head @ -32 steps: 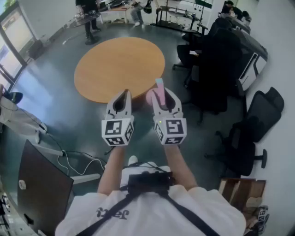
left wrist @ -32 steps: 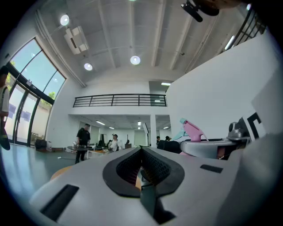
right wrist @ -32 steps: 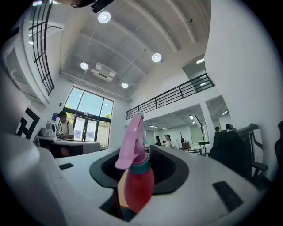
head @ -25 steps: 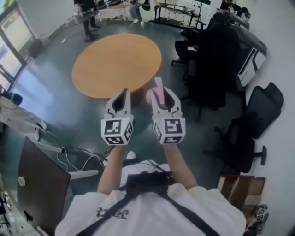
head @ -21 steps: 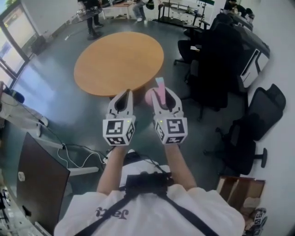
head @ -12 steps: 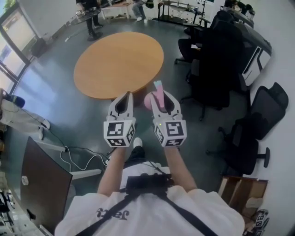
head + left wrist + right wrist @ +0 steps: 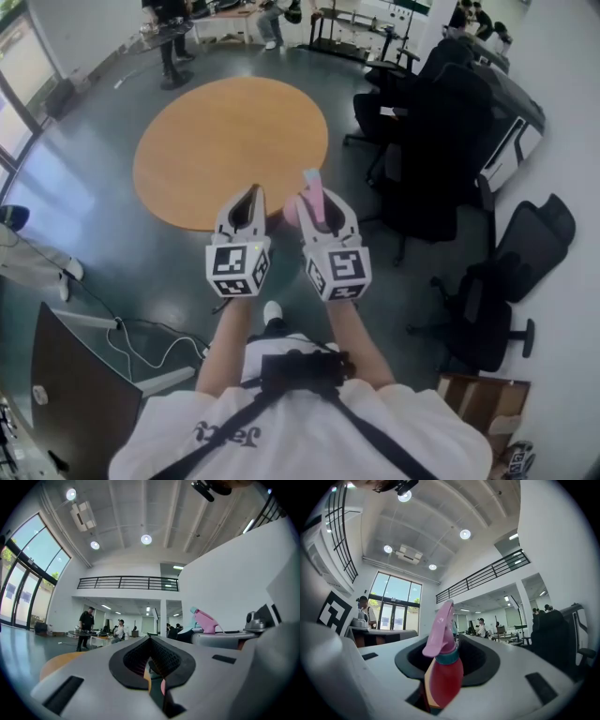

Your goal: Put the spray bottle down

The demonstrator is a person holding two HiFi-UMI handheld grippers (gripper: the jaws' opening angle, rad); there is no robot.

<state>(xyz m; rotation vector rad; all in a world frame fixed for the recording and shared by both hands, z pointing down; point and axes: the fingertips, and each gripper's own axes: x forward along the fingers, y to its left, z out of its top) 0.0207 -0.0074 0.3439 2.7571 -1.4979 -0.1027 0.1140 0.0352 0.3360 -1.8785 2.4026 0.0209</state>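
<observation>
Right tongs (image 7: 322, 208) pinch the pink spray bottle (image 7: 444, 667) upright, ready to stand on the round wooden counter (image 7: 225, 141) ahead. Left tongs (image 7: 247, 197) ride alongside, pressed together and empty.

- White shirt (image 7: 281, 441): dark script print below-left of the black chest mount (image 7: 300, 367), upside down in the head view, too blurred to read.
- Left cube (image 7: 237, 270) on the left gripper (image 7: 249, 193) and right cube (image 7: 339, 272) on the right gripper (image 7: 318, 199): black-and-white square codes, no letters.
</observation>
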